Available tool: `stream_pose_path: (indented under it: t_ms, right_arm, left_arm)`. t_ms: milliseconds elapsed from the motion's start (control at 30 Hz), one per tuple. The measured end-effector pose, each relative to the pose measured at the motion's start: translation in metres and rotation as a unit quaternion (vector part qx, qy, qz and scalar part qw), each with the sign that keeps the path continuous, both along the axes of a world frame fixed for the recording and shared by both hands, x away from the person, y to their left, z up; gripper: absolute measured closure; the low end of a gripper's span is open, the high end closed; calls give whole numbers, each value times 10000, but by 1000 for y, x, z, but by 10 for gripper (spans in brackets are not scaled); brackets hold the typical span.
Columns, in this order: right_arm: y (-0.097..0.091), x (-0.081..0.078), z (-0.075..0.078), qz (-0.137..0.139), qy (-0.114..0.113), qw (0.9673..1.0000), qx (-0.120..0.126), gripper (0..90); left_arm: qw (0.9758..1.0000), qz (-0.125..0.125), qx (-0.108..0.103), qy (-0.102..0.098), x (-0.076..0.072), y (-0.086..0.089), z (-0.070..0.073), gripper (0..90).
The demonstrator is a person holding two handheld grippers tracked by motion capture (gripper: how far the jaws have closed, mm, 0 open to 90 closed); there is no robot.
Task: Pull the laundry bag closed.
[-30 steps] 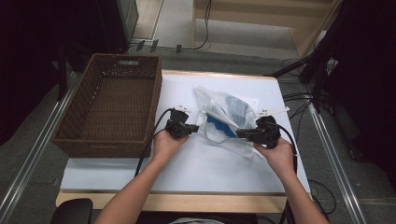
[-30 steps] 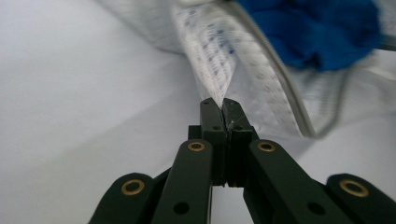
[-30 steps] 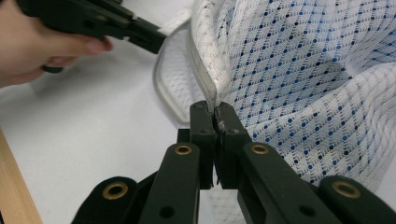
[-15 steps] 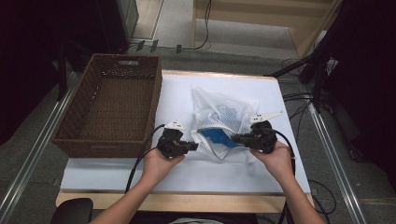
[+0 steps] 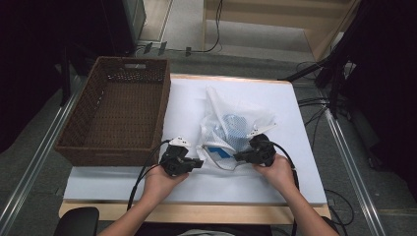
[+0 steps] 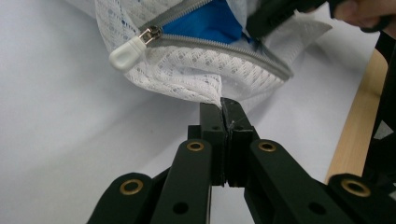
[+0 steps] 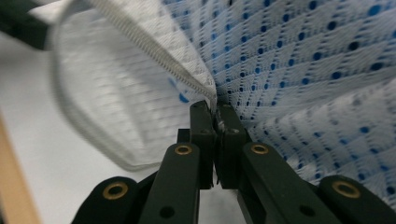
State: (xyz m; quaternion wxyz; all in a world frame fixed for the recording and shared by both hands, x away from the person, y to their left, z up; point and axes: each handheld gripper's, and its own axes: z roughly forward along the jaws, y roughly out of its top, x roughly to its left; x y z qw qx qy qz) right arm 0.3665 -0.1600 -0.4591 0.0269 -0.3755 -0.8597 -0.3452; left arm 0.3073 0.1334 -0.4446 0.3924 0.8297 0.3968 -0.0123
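High view: the white mesh laundry bag (image 5: 236,129) lies on the white counter (image 5: 295,187), near its middle and toward the person's side, with something blue (image 5: 216,151) inside it. The left hand-held gripper (image 5: 196,162) is clamped on the bag's near-left edge, and the right hand-held gripper (image 5: 239,157) is clamped on the edge near the opening. In the left gripper view the jaws stand together on a corner of mesh just under the grey zipper (image 6: 219,44), and the white zipper pull (image 6: 130,49) sits at the left end, so the mouth looks open and blue fabric (image 6: 205,23) shows inside. In the right gripper view the jaws pinch the mesh beside the zipper teeth (image 7: 154,51).

I judge that the bag is held at both sides with its mouth spread; whether it must be zipped, emptied or moved is left to do.

The brown wicker basket (image 5: 74,147) stands empty at the left of the counter, just beside the left hand. Its near wall could block a sideways move, and the cable (image 5: 142,172) trails near it.
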Motion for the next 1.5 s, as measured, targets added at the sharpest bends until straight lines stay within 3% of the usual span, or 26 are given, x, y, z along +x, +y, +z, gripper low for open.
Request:
stream_pose_path:
  t_ms: [167, 300, 333, 433, 633, 800, 967, 1267, 1500]
  right_arm:
    - [-2, 9, -3, -154, -138, 9997, -144, 895]
    - [-5, 19, -2, -469, -483, 9967, -446, 897]
    - [-6, 21, -3, -501, -525, 9964, -427, 897]
    - [-7, 21, -2, -503, -486, 9968, -380, 894]
    - [-6, 8, 6, -328, -496, 9978, -289, 888]
    - [-7, -6, 11, -140, -505, 9984, -215, 879]
    - [-6, -17, 13, 73, -534, 9982, -245, 812]
    - [-17, -33, 20, 89, -554, 9979, -329, 698]
    - [-26, -31, 32, -64, -685, 9976, 98, 546]
  left_arm:
    - [9997, 6, 153, 164, -6, 7, -6, 900]
    - [9997, 87, 98, 213, -10, 13, -11, 900]
    - [9996, 99, 94, 229, -11, 13, -13, 900]
    - [9995, 160, -105, 243, -12, 17, -20, 900]
    - [9996, 219, -134, 77, -12, 22, -15, 889]
    - [9995, 207, -160, 158, -10, 23, -16, 893]
    - [9996, 228, -147, 109, -9, 24, -15, 876]
    - [9994, 269, -219, -14, -9, 28, -9, 794]
    - [9996, 204, -150, -100, -9, 26, -5, 695]
